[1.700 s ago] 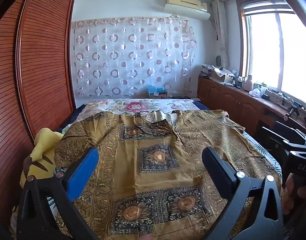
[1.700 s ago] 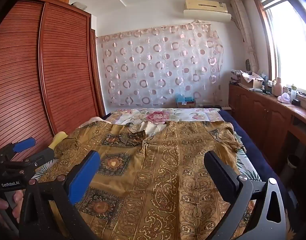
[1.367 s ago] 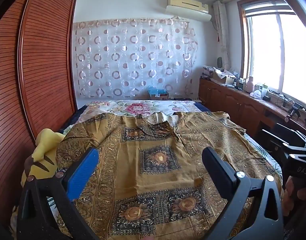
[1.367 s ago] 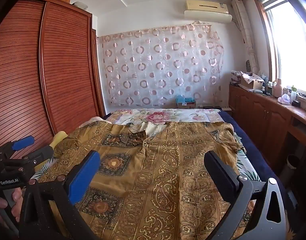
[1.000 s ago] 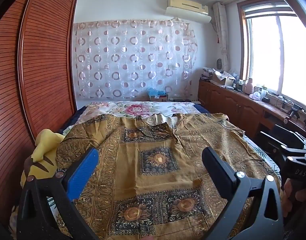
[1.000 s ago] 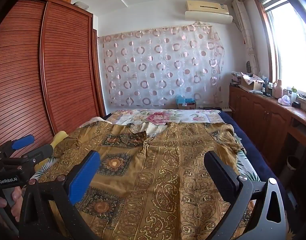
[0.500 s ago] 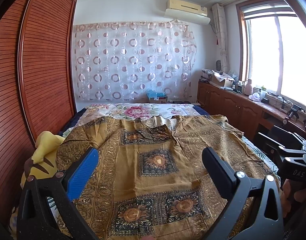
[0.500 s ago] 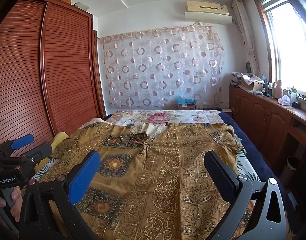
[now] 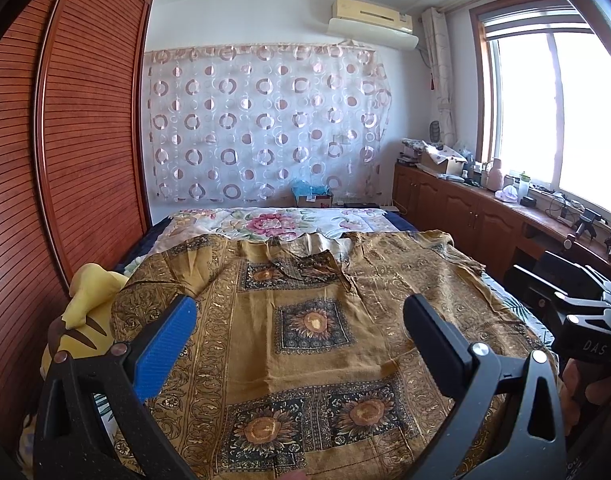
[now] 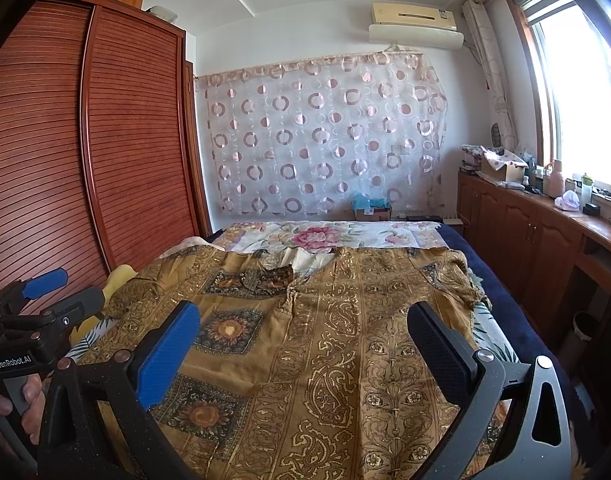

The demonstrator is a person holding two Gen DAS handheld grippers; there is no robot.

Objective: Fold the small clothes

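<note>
Left gripper (image 9: 297, 330): black speckled plastic frame, one finger padded in ribbed blue (image 9: 165, 346), the other in black, a silver screw behind each. Right gripper (image 10: 303, 340) is built alike. White "GenRobot.AI" marks the left handle, "DAS" the right; bare skin wraps both handles

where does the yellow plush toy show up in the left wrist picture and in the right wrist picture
Left wrist: the yellow plush toy sits at the left edge, mid-height, beside the gold patterned garment and below the wooden wardrobe.
Right wrist: only a yellow sliver of it shows, left of centre, just past the left tool, at the garment's edge.
Shared landmark: the air conditioner high on the far wall, top right of centre in both.
</note>
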